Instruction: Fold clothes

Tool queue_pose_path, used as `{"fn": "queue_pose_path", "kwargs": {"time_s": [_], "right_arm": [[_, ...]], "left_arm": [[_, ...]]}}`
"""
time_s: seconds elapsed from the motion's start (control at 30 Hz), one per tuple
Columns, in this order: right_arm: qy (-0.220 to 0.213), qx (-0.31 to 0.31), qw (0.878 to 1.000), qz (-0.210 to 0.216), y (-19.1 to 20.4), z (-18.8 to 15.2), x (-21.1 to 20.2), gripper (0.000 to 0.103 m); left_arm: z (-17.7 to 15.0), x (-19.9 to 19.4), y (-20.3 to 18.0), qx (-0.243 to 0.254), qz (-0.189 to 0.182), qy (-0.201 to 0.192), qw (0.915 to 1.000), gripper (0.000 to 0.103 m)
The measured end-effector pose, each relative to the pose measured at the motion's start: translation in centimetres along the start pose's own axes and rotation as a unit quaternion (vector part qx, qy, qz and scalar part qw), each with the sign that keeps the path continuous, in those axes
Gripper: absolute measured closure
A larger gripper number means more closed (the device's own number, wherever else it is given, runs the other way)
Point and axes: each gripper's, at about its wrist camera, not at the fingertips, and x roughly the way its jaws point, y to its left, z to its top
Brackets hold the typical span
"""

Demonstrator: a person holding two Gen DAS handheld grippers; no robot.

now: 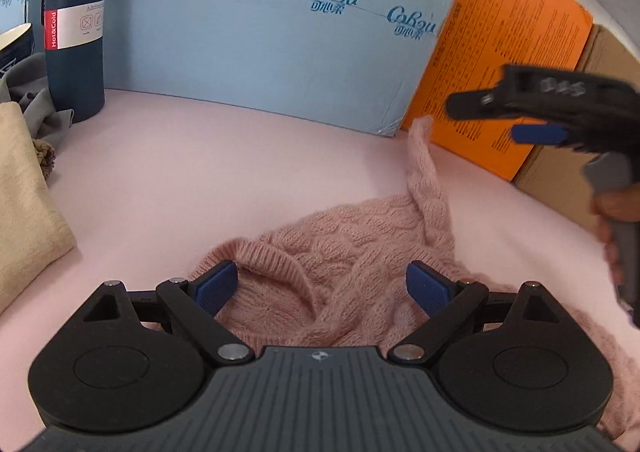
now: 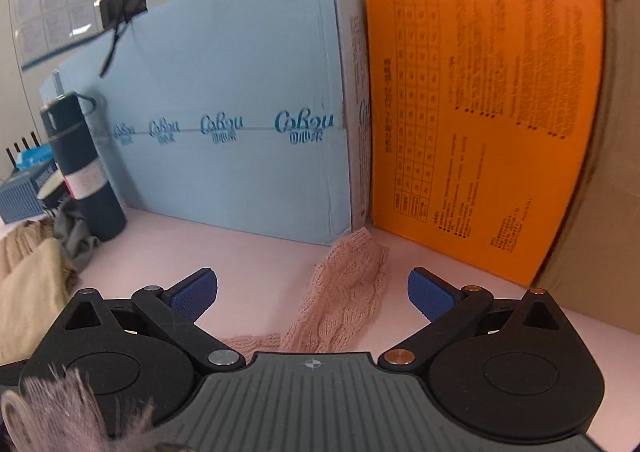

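A pink cable-knit sweater (image 1: pixel 352 252) lies crumpled on the pink table. One sleeve stretches away toward the boxes, and its cuff (image 2: pixel 360 248) lies near the blue box. My left gripper (image 1: pixel 324 288) is open, its blue pads either side of the sweater's ribbed collar and body, just above the knit. My right gripper (image 2: pixel 312 294) is open and empty above the sleeve. In the left wrist view the right gripper (image 1: pixel 532 119) hovers at the right, above the sleeve end.
A blue cardboard box (image 1: pixel 260 31), an orange-faced box (image 1: pixel 492 63) and a brown carton (image 2: pixel 600 187) wall the far side. A dark flask (image 1: pixel 74 35) stands at the left beside grey cloth (image 1: pixel 28 91) and a folded beige garment (image 1: pixel 24 203).
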Motion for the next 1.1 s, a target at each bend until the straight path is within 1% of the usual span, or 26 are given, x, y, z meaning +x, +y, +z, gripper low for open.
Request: {"fn": "queue_pose_path", "kwargs": {"time_s": [0.03,0.13,0.27,0.37,0.43,0.47,0.53,0.57,0.6,0.67,0.83,0.9,0.93,1.03,1.1], "right_arm": [[0.005,0.003,1.0,-0.005,0.0,0.3,1.4,0.001],[0.016,0.025,0.999,-0.028,-0.6,0.9,4.7,0.001],[0.031,0.055,0.998,-0.018,-0.9,0.6,7.2,0.003],[0.042,0.043,0.998,-0.027,-0.4,0.4,8.4,0.011],[0.043,0.038,0.998,-0.03,-0.2,0.4,8.7,0.014],[0.043,0.038,0.998,-0.03,-0.2,0.3,8.8,0.017],[0.044,0.044,0.998,-0.028,-0.5,0.2,8.8,0.051],[0.045,0.045,0.997,-0.031,-0.6,0.1,8.7,0.091],[0.045,0.04,0.998,-0.036,-0.7,0.0,8.5,0.098],[0.038,0.032,0.998,-0.045,-1.1,-0.3,7.9,0.098],[0.012,0.046,0.996,-0.07,-3.8,-0.9,5.4,0.098],[-0.005,0.053,0.996,-0.068,-4.9,-1.3,4.1,0.098],[-0.017,0.056,0.997,-0.058,-5.2,-1.5,3.4,0.098],[-0.067,0.059,0.996,-0.008,-5.4,-2.4,1.0,0.098],[-0.095,0.055,0.994,0.028,-4.9,-2.8,-0.5,0.098]], "left_arm": [[0.1,-0.1,0.4,-0.012,-0.007,-0.003,0.9999,0.012],[0.8,0.1,1.7,-0.061,-0.001,0.004,0.9982,0.012],[1.3,-0.3,3.3,-0.116,-0.01,0.007,0.9932,0.012],[1.4,-0.5,3.6,-0.126,-0.006,0.007,0.992,0.012],[1.4,-0.5,3.7,-0.129,-0.002,0.007,0.9916,0.012],[1.4,-0.6,3.7,-0.131,-0.002,0.007,0.9914,0.012],[1.4,-0.6,3.8,-0.132,0.0,0.007,0.9912,0.012],[1.3,-0.6,3.8,-0.132,0.003,0.007,0.9912,0.012],[1.2,-0.6,3.9,-0.132,0.004,0.006,0.9912,0.012],[1.1,-0.5,4.0,-0.132,0.006,0.006,0.9912,0.012],[1.4,-0.2,3.8,-0.116,0.018,0.014,0.993,0.012],[1.6,-0.2,3.8,-0.106,0.024,0.019,0.9939,0.012],[1.8,-0.2,4.0,-0.104,0.029,0.021,0.9939,0.012],[2.2,-0.2,5.1,-0.121,0.045,0.022,0.9913,0.012],[2.5,-0.3,6.5,-0.147,0.048,0.02,0.9878,0.012]]}}
